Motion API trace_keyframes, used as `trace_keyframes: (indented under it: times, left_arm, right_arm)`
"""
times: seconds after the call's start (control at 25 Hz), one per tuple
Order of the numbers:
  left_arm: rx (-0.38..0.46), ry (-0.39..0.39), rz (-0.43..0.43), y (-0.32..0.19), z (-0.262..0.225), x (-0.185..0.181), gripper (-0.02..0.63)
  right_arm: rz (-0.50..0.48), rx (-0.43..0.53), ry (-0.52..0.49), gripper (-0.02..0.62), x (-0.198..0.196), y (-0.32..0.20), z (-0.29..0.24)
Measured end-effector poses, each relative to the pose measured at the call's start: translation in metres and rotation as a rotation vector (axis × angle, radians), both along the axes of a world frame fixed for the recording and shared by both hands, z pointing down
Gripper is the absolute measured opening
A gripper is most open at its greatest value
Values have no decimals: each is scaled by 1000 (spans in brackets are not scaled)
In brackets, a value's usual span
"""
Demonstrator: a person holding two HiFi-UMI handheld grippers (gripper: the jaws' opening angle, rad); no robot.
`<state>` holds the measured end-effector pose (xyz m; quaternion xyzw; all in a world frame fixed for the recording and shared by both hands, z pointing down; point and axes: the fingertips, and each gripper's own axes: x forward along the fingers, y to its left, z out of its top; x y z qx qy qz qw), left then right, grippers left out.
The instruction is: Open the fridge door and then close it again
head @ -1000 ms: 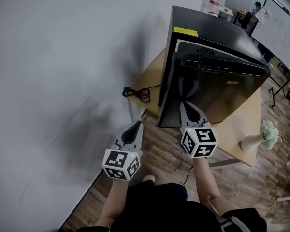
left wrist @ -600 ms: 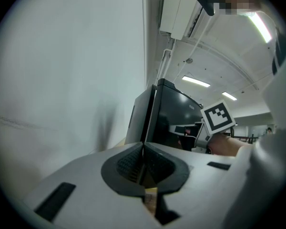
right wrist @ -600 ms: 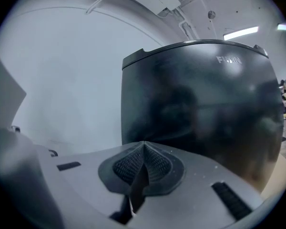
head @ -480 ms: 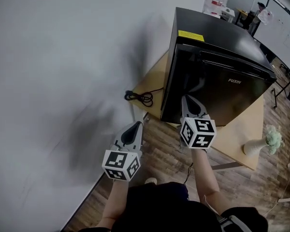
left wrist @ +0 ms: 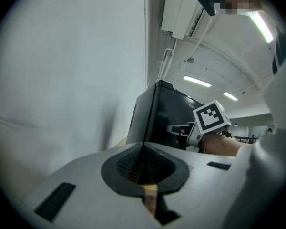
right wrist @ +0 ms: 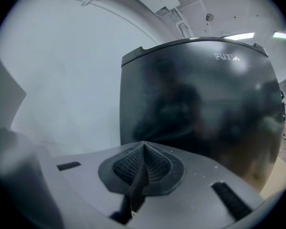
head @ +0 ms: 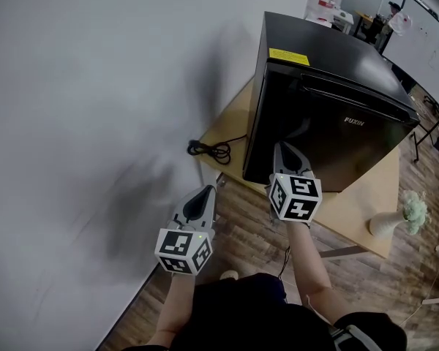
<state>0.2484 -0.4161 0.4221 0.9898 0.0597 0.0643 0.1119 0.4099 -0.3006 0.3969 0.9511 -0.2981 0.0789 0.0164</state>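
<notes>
The fridge door [head: 333,134], ajar a second ago with a gap along its top and left edge, is now shut flush against the cabinet. The right gripper [head: 283,151] has followed it inward and sits a little further left in the head view.

A black fridge [head: 318,46] stands on a low wooden table [head: 355,209] beside a white wall [head: 95,86]. A yellow label sits near the front of its top, and white lettering marks the upper right of the door.

The right gripper points at the lower left part of the door, its tip right up against the glossy front; whether it actually touches cannot be told. Its jaws are pressed together with nothing between them.

The left gripper [head: 205,190] hangs lower and to the left, well apart from the fridge, over the wood floor [head: 241,232] near the table's corner. Its jaws are also closed and empty.

A coiled black cable [head: 211,149] lies on the table left of the fridge. A pale vase [head: 386,221] with greenish flowers lies on its side at the table's right end.
</notes>
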Motion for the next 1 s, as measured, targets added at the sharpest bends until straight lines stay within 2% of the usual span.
trace_keyframes:
  times: [0.2,0.44,1.0]
  left_arm:
    - [-2,-3,-2,-2,1,-3,8]
    - [-2,-2,33,10,0,-4,8]
    - [-5,14,180,65,-3,-2,8]
  right_arm:
    - [-10,45,-26,-11,-1,0,0]
    - [-12,85,-30,-11,-11,13,-8]
    - [72,127,-11,-11,-59,94,-20]
